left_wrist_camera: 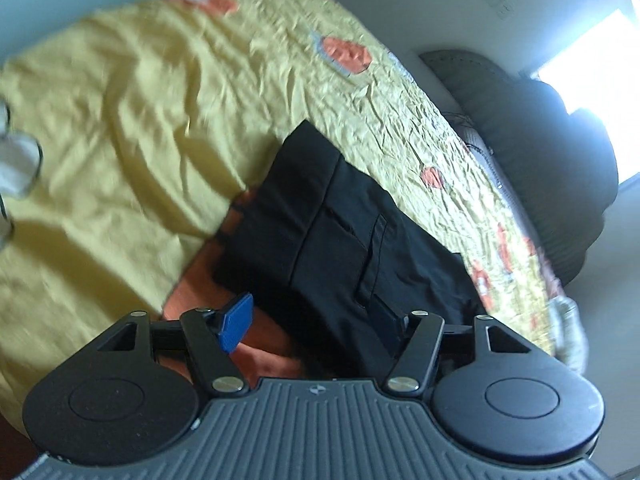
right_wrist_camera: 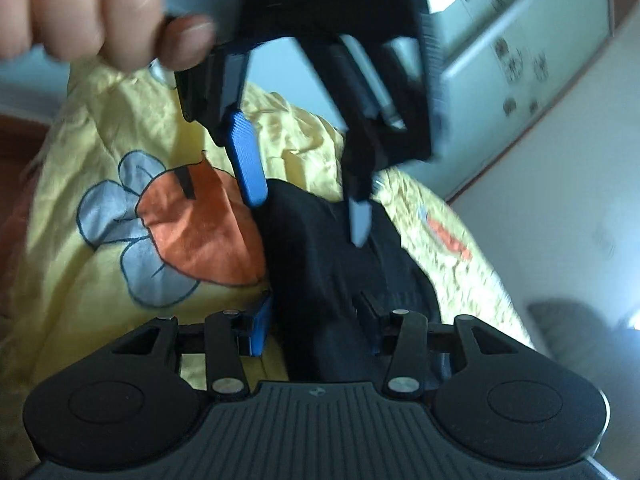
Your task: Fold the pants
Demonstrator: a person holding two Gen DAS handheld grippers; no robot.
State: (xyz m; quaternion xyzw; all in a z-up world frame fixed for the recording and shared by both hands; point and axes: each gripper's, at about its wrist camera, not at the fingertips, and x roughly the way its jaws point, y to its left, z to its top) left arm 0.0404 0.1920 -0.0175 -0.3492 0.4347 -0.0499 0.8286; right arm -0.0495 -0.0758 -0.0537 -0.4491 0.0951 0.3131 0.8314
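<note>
The left gripper (left_wrist_camera: 310,320) hovers with jaws spread wide over the near edge of the black pants (left_wrist_camera: 340,232). The right gripper (right_wrist_camera: 316,324) is likewise released, straddling the pants, which lie folded on the yellow bedspread (left_wrist_camera: 140,100).

A home bedroom: a bed under a yellow bedspread (left_wrist_camera: 160,120) (carrot print), pillows (left_wrist_camera: 560,160) beside it.

left tool (left_wrist_camera: 312,322) spread, black pants (left_wrist_camera: 340,232), yellow bedspread (left_wrist_camera: 140,100)
</note>
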